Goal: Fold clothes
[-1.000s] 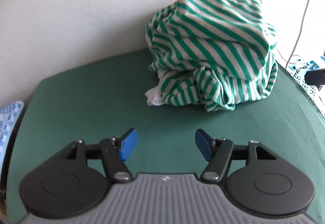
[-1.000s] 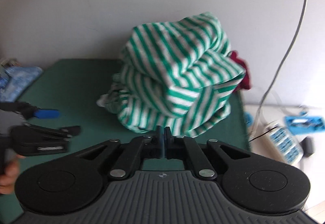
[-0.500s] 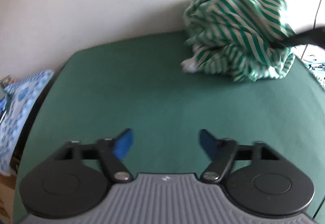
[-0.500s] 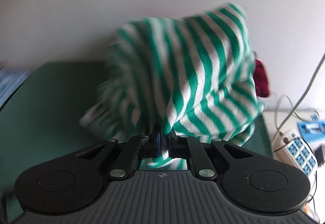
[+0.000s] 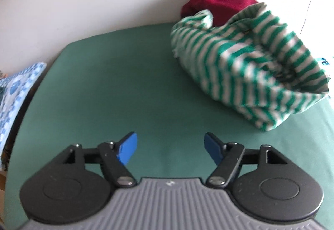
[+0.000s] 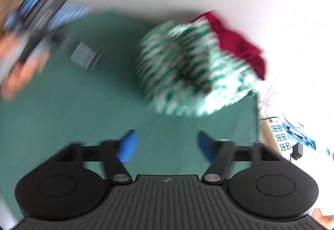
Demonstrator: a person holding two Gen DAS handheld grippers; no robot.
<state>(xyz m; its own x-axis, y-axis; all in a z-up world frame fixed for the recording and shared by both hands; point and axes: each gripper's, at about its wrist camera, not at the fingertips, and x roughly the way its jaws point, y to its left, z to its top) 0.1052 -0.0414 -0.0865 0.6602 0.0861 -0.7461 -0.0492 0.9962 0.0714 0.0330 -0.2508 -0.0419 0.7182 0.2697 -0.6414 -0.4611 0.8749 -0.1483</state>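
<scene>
Because the striped top (image 5: 246,67) is a soft, light knit, it will sag, stretch and fold under its own weight wherever it is lifted, so I judge it wants two separate holds on an edge, a hem or the shoulders, not a pinch in the middle of the heap. It lies bunched near the worktop's (image 5: 117,84) far right corner, against the wall, with a red garment (image 5: 217,7) just behind it and touching it. Crumpled as it is, it shows no clear heading: neither neck, sleeves nor hem can be told apart. The heap's longer run goes roughly from the far edge toward the right edge, slantwise. Both tongs are apart from it. The left tongs (image 5: 170,149) are spread and opening, with only bare green cloth between them. The right tongs (image 6: 167,147), blurred, are likewise spread and opening, with nothing between them.
</scene>
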